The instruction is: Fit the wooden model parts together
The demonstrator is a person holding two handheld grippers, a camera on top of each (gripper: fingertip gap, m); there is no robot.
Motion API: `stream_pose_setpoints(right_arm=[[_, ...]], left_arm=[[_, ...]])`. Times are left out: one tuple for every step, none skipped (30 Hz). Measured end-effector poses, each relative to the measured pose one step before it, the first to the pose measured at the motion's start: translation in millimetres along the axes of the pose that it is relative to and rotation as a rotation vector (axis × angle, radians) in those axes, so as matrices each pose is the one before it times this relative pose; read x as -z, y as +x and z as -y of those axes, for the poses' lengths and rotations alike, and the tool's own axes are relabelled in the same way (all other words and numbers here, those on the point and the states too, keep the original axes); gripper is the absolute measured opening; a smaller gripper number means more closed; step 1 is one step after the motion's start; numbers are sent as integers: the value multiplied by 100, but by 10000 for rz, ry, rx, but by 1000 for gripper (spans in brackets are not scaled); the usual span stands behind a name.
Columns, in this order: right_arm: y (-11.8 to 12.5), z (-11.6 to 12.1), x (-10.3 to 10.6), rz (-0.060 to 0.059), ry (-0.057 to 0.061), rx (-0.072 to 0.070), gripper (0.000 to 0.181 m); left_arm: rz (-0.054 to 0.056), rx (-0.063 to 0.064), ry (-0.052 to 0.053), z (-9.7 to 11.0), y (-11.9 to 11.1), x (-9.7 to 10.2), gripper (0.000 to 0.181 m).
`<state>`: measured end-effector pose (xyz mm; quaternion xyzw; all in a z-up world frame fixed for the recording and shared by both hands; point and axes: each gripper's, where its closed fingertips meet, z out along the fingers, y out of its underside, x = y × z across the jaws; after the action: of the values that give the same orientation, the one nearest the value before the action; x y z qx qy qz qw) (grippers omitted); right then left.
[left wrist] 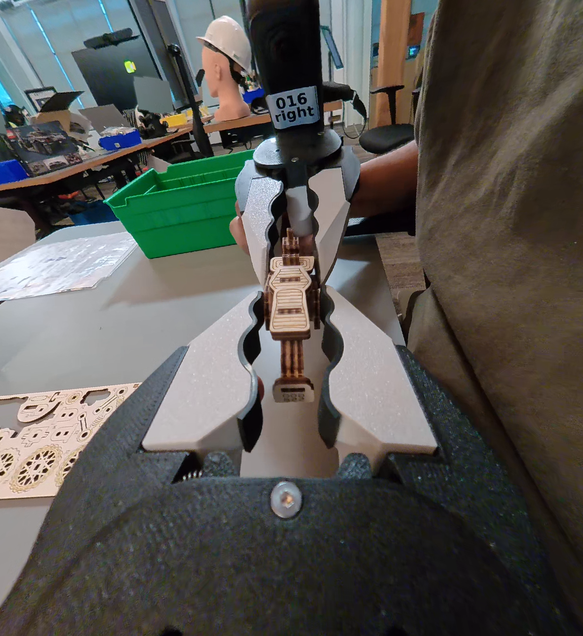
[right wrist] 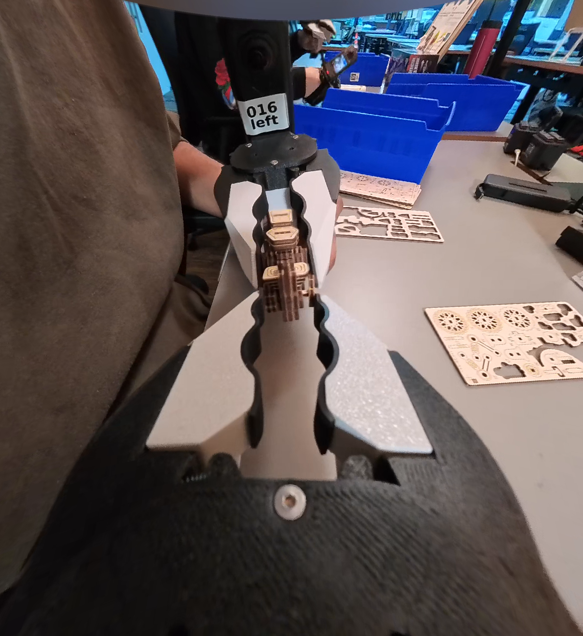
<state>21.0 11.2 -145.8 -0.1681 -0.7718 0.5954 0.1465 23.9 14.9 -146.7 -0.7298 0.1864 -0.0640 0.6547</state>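
Note:
A small layered wooden model [left wrist: 288, 303] is held in the air between my two grippers, which face each other tip to tip above the grey table [left wrist: 128, 327]. My left gripper [left wrist: 291, 292] is shut on the model's body, and the model's narrow tail runs back between the fingers [left wrist: 214, 378]. My right gripper [left wrist: 295, 275] grips the far end from the opposite side. In the right wrist view the model [right wrist: 283, 292] sits at my right gripper [right wrist: 286, 299], with my left gripper [right wrist: 286, 278] closed on it from beyond.
A person's olive shirt [left wrist: 506, 275] is close beside the grippers. A green bin [left wrist: 180, 206] stands behind and a plastic-covered sheet [left wrist: 52, 265] lies left. Wooden part sheets [left wrist: 25, 444] [right wrist: 517, 344] [right wrist: 389, 227], blue bins [right wrist: 369, 137] and black devices [right wrist: 524, 192] are on the table. The grippers are tip to tip, or close to it.

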Motion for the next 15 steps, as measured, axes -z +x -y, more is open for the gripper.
stream_pose_setpoints(right_arm=[[21,-53,-11,32,-1,-64,26],[31,-32,-10,0,-2,-32,26],[32,-5,-9,-2,3,-35,26],[16,7,-3,22,15,-67,26],[-2,15,2,31,30,-88,26],[4,14,8,47,29,-98,26],[-15,-16,13,55,21,-96,26],[-14,-21,-1,64,4,-104,26],[-34,-61,-17,69,-8,-112,26],[-1,-33,3,63,7,-127,26],[8,-54,-4,61,2,-146,26],[30,-76,-9,48,-11,-150,26],[37,-103,-28,54,-33,-172,26],[34,-76,-19,62,-17,-204,26],[47,-68,-30,73,-7,-246,26]], left_arm=[[17,-20,-23,-65,-11,-18,31],[-20,15,10,-28,39,0,31],[-34,44,43,12,54,-3,31],[-26,55,40,14,35,16,31],[-11,59,28,27,-12,-5,31],[-25,58,19,8,18,-3,32],[-25,44,10,11,27,-24,32],[-21,18,19,27,38,-22,32],[-15,6,15,26,53,-21,32],[-2,4,-8,-26,18,-23,32],[-7,25,-28,-57,2,-25,33],[-2,46,-34,-69,-21,-20,33],[-15,62,-21,-53,-11,-22,33],[-12,67,-16,-48,-16,-12,33],[-7,80,-5,-26,-47,-17,33]])
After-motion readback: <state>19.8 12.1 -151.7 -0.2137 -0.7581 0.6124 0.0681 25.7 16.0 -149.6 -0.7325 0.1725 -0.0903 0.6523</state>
